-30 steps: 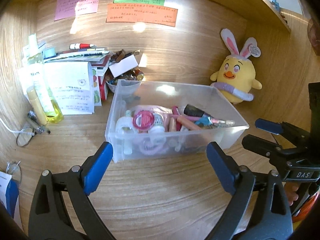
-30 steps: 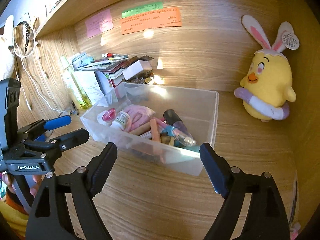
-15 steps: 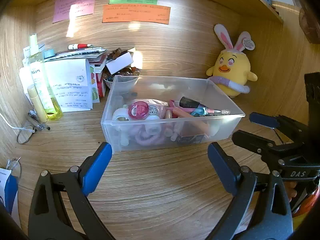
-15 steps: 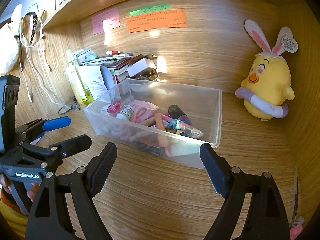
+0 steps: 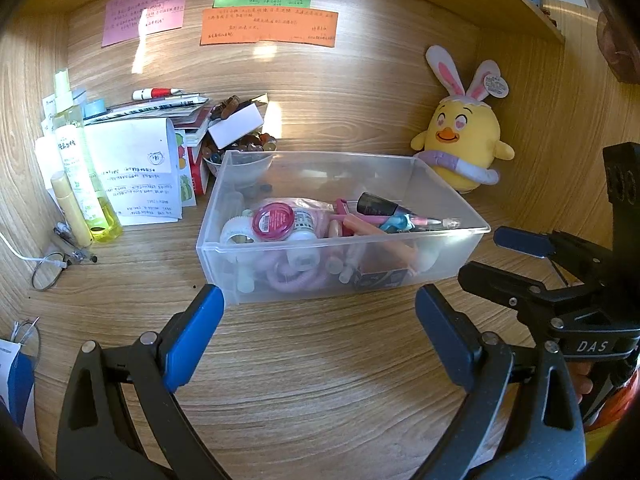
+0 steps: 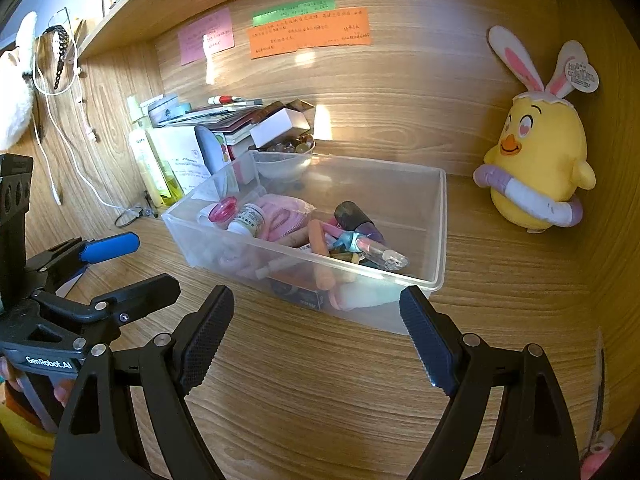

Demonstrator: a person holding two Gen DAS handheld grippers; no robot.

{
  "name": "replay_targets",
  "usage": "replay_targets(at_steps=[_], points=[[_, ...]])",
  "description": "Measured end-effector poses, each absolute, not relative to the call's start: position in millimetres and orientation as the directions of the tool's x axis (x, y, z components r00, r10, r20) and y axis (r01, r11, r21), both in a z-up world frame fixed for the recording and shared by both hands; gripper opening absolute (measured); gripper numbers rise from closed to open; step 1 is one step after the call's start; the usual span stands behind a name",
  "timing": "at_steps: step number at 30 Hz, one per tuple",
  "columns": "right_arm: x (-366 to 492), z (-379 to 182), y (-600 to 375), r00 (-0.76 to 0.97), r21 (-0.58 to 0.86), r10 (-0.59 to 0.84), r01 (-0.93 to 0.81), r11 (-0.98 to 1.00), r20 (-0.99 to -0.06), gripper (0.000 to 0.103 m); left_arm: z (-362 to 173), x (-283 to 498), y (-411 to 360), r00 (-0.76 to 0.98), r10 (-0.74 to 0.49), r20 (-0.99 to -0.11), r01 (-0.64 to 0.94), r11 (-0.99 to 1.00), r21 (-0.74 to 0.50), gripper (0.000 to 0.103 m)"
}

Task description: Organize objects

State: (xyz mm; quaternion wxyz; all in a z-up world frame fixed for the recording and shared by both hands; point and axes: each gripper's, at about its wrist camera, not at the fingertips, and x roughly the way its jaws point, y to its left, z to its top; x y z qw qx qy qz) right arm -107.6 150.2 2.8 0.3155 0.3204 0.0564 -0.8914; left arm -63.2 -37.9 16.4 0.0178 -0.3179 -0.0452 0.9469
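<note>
Left hand-held gripper [image 5: 316, 316] spread wide, nothing held | right hand-held gripper [image 6: 316, 320] spread too | clear plastic bin [image 5: 344, 276] of cosmetics at 12 o'clock on bench [image 5: 320, 380] | chick plush [image 5: 464, 140] at 2 o'clock

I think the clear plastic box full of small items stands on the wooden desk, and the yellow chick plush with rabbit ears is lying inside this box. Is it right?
Not quite. The clear plastic box does stand on the wooden desk, full of small items, but the yellow chick plush is not inside it. It sits upright on the desk to the right of the box, apart from it, against the back wall. The right wrist view shows this clearly.
</note>
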Motion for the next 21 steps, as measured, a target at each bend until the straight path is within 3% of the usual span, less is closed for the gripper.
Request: replay_targets(at_steps=[21], points=[[-103.6,2.6,149.2,-0.592,0.106,-0.531,0.602,-0.792,-0.607,0.083,16.5,-63.0,-38.1,-0.797,0.057,-0.601,-0.001,-0.996,-0.094,0.098]])
